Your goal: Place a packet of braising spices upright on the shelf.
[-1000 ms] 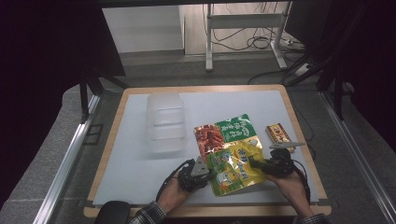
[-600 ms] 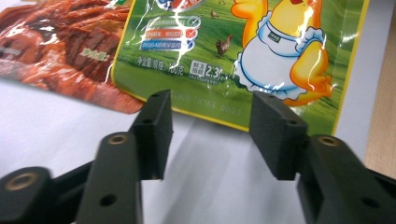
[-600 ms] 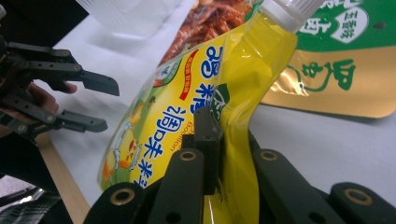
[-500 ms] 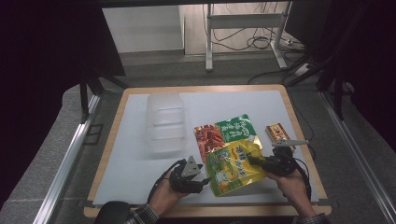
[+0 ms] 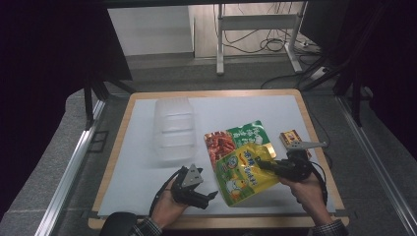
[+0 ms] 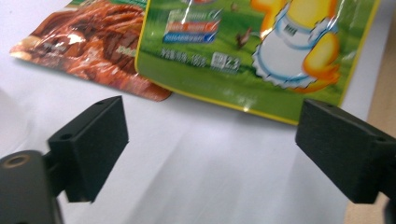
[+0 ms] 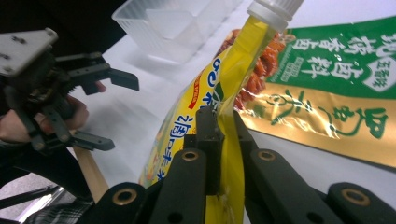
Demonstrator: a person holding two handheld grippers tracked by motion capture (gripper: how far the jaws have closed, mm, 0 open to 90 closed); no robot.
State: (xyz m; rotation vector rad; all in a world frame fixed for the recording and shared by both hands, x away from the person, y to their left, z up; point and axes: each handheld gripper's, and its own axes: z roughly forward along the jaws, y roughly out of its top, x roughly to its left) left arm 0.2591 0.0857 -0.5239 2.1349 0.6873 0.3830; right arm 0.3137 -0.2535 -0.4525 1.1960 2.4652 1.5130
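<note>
Yellow pouch handed over to the R gripper, L gripper let go.

L to R: clear tub sits far-left on the white mat. L gripper near-left, jaws just been opening, now spread w/ nothing between, just left of the yellow spouted pouch. R gripper pinches pouch's right edge, pouch tilted up, lower edge near the mat. Judgement: lift slow, keep pinch firm, foil is slick and contents may slosh; keep L clear. Pouch: glossy yellow-green, white screw cap, cartoon figure, overlapping a red-green packet.
</note>
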